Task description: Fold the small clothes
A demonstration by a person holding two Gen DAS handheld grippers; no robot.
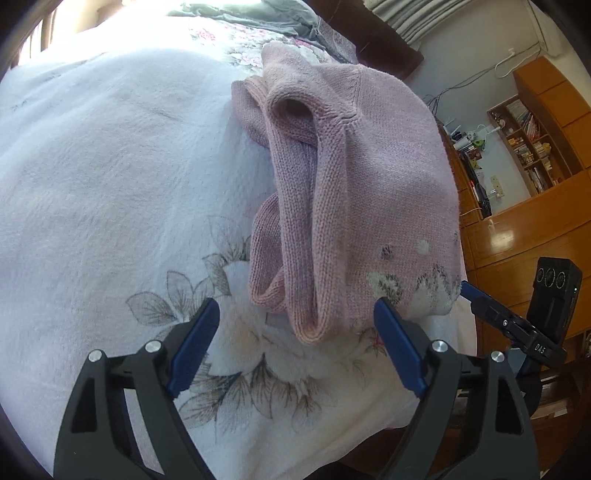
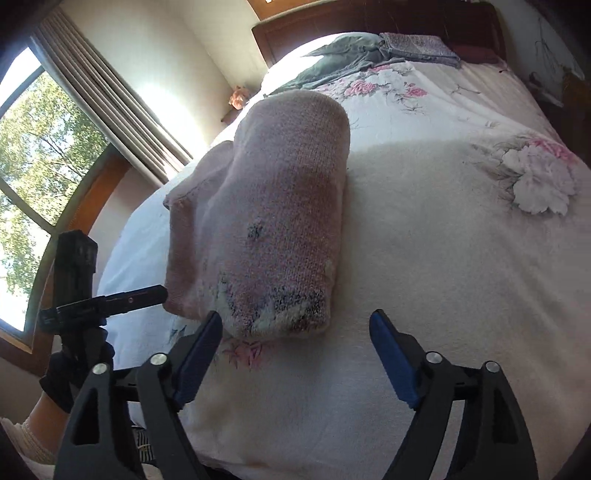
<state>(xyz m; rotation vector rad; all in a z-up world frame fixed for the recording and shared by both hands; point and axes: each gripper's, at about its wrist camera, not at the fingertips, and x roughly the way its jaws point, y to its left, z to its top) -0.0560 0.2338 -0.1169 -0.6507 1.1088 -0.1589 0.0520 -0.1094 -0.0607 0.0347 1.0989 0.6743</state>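
A small pink knitted sweater (image 1: 369,177) lies folded into a long bundle on the white floral blanket (image 1: 110,184), with a sleeve doubled along its left side and a grey-white pattern at its near end. My left gripper (image 1: 295,314) is open, its blue fingers standing either side of the near sleeve end, just short of it. In the right wrist view the same sweater (image 2: 273,221) lies ahead and slightly left. My right gripper (image 2: 295,328) is open and holds nothing, its left finger close to the patterned hem. The other gripper (image 2: 110,299) shows at the left, beside the bundle.
The blanket (image 2: 443,258) covers a bed with a dark headboard (image 2: 369,18). Grey-green cloth (image 2: 343,55) and a folded grey item (image 2: 417,48) lie near the head. A window with curtains (image 2: 55,147) is on the left. Wooden shelves and a desk (image 1: 524,147) stand beyond the bed's right edge.
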